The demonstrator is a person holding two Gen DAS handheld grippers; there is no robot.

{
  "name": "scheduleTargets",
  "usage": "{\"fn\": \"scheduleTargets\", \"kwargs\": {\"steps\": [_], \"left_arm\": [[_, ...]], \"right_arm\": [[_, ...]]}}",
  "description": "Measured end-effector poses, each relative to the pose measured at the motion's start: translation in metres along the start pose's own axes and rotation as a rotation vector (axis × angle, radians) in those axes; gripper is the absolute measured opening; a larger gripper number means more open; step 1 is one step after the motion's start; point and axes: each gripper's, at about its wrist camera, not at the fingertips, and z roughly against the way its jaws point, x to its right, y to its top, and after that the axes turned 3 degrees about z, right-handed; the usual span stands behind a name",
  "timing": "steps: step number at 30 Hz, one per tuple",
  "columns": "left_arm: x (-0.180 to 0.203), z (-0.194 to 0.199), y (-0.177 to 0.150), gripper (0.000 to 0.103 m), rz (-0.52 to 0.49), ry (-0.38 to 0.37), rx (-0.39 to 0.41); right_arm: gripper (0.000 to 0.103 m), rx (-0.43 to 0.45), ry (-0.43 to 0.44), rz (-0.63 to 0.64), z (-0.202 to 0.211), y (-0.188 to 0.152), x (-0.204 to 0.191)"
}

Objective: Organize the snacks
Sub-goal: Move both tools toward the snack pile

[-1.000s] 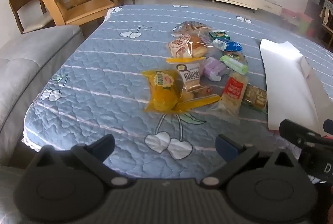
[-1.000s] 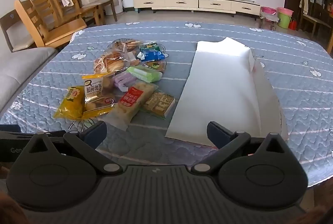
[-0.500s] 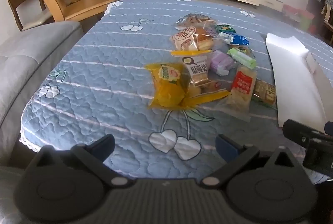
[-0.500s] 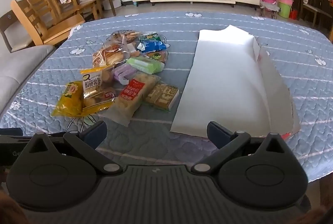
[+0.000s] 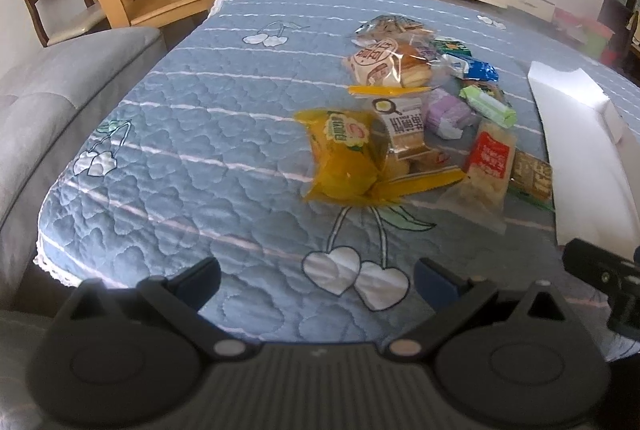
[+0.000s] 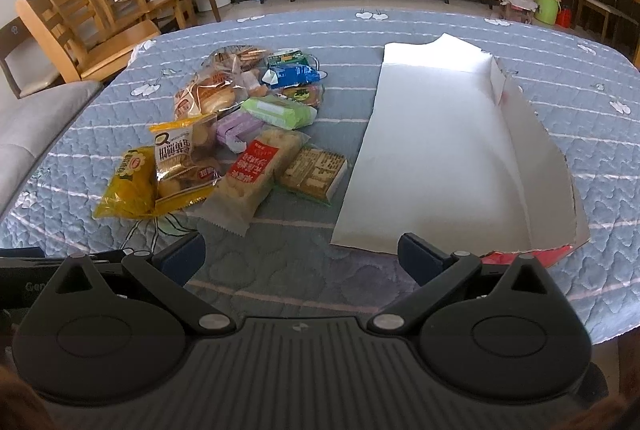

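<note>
Left gripper (image 5: 316, 276): its fingers are wide apart and hold nothing. It hangs over the near edge of the table, in front of the white cherry print.
Right gripper (image 6: 300, 254): its fingers are wide apart too, with nothing between them. It hangs over the near edge, between the snacks and the white box.
Table (image 6: 400, 26): it has a blue quilted cloth with white stripes and cherry pictures.
Snacks (image 6: 240, 122): they lie in one heap on the left half of the table, many touching or lying on each other.
Yellow bag (image 5: 344, 158): it is the snack nearest the left gripper, at the left end of the heap.
Cookie bag (image 6: 180, 158): it has yellow edges and lies partly on the yellow bag.
Red pack (image 6: 252, 170): it is a long clear pack with a red label, just right of the cookie bag.
Brown pack (image 6: 314, 170): it lies just beside the red pack, close to the white box.
Green pack (image 6: 280, 110): it lies behind the red pack, next to a purple pack (image 6: 236, 128).
Bread bag (image 5: 384, 64): it is farther back, with a blue pack (image 6: 292, 74) to its right.
White box (image 6: 440, 150): it lies flat and open on the right, with nothing in it.
Chairs (image 6: 92, 18): wooden ones stand to the far left of the table.
</note>
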Motion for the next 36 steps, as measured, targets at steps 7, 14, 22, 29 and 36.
{"fn": "scheduleTargets", "kwargs": {"steps": [7, 14, 22, 29, 36], "left_arm": [[0.001, -0.004, 0.001, 0.102, -0.009, 0.008, -0.002], [0.001, -0.005, 0.002, 0.102, -0.01, 0.008, -0.003], [-0.002, -0.01, 0.004, 0.102, -0.006, 0.013, -0.006], [-0.004, -0.014, 0.005, 0.102, -0.006, 0.012, -0.01], [-0.007, -0.02, 0.007, 0.102, 0.007, 0.016, -0.017]], "right_arm": [[0.103, -0.006, 0.001, -0.009, -0.001, 0.0, -0.001], [0.103, -0.013, -0.002, -0.019, -0.001, -0.001, -0.002], [0.103, -0.021, 0.0, -0.012, -0.003, -0.001, -0.004], [0.103, -0.031, 0.0, -0.01, -0.007, -0.001, -0.005], [0.103, -0.041, 0.003, -0.011, -0.01, -0.001, -0.007]]}}
